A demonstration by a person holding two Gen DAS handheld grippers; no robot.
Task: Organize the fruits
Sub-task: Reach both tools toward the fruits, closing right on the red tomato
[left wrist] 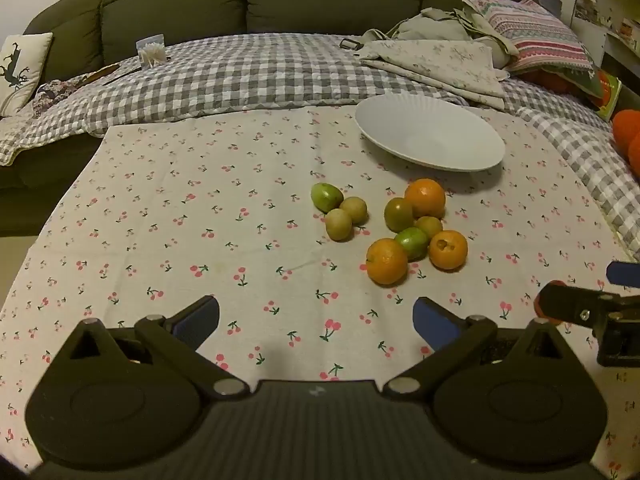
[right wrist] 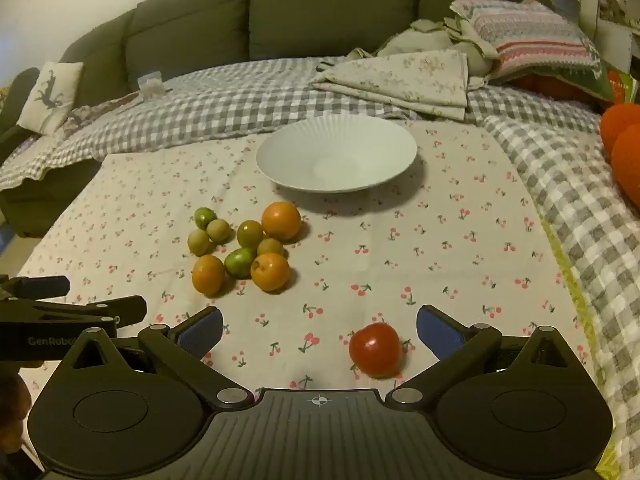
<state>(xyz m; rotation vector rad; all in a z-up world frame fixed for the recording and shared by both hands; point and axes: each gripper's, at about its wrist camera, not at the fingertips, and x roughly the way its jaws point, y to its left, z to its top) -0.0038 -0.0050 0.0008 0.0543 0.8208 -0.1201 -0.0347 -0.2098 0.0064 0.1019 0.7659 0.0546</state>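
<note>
A white ribbed plate (left wrist: 430, 136) (right wrist: 336, 154) stands empty on the cherry-print cloth (left wrist: 200, 220). In front of it lies a cluster of three oranges (left wrist: 386, 261) (right wrist: 281, 220) and several small green fruits (left wrist: 327, 196) (right wrist: 239, 262). A red tomato (right wrist: 375, 350) lies apart, between the fingers of my right gripper (right wrist: 319, 330), which is open. My left gripper (left wrist: 316, 318) is open and empty over bare cloth, short of the fruit. The right gripper (left wrist: 592, 300) shows at the right edge of the left wrist view.
A grey checked blanket (left wrist: 248, 72) covers the sofa behind the cloth. Folded floral fabric (left wrist: 436, 64) and a striped cushion (left wrist: 536, 36) lie at the back right. Orange round things (right wrist: 624, 148) sit at the far right. A small clear box (left wrist: 151, 51) stands back left.
</note>
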